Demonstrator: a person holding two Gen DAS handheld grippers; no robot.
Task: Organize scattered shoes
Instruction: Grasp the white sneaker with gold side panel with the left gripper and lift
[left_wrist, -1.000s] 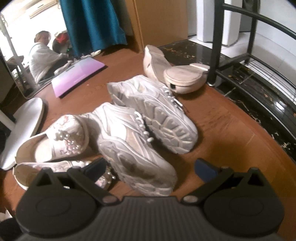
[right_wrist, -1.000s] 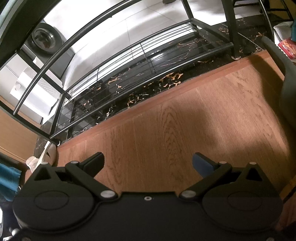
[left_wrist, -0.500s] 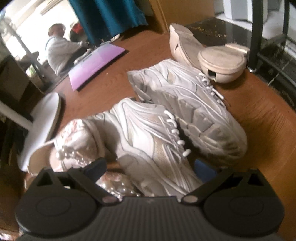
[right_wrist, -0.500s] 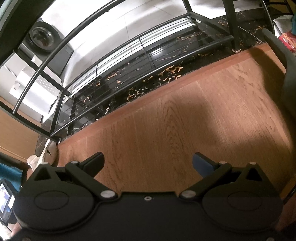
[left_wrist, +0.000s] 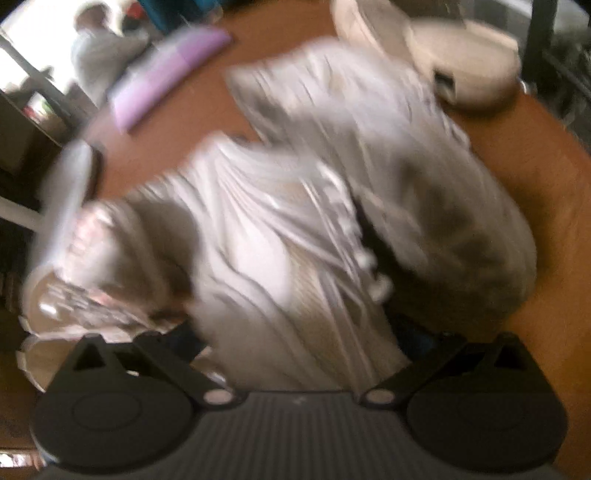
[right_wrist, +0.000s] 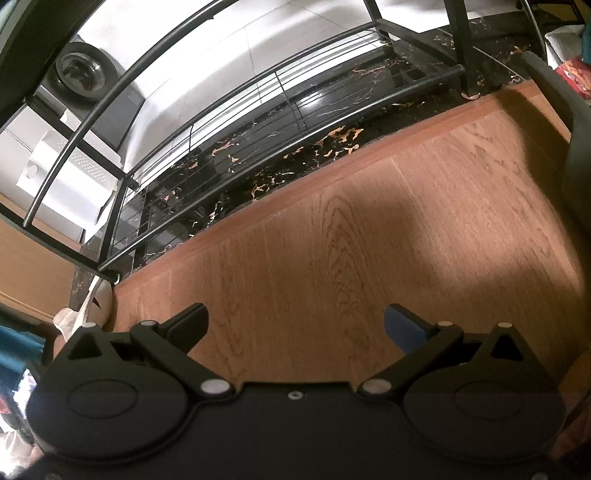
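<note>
The left wrist view is motion-blurred. A white chunky sneaker (left_wrist: 266, 251) fills its middle, toe toward me. My left gripper (left_wrist: 299, 332) is open, with one finger on each side of that toe. A second white sneaker (left_wrist: 424, 177) lies on its side just right of it, grey sole showing. Beaded sandals (left_wrist: 92, 266) lie at the left and a beige pair (left_wrist: 461, 62) at the back right. My right gripper (right_wrist: 297, 319) hangs open over bare wooden floor (right_wrist: 351, 229), holding nothing.
A black metal shoe rack (right_wrist: 258, 110) stands on dark marble along the floor's far edge. A purple sheet (left_wrist: 166, 77) lies behind the shoes, and a person (left_wrist: 99, 48) sits far back. A grey object (right_wrist: 576, 166) rises at the right edge.
My left gripper has moved forward and down onto the near white sneaker, which now sits between its fingers. The right gripper has barely shifted.
</note>
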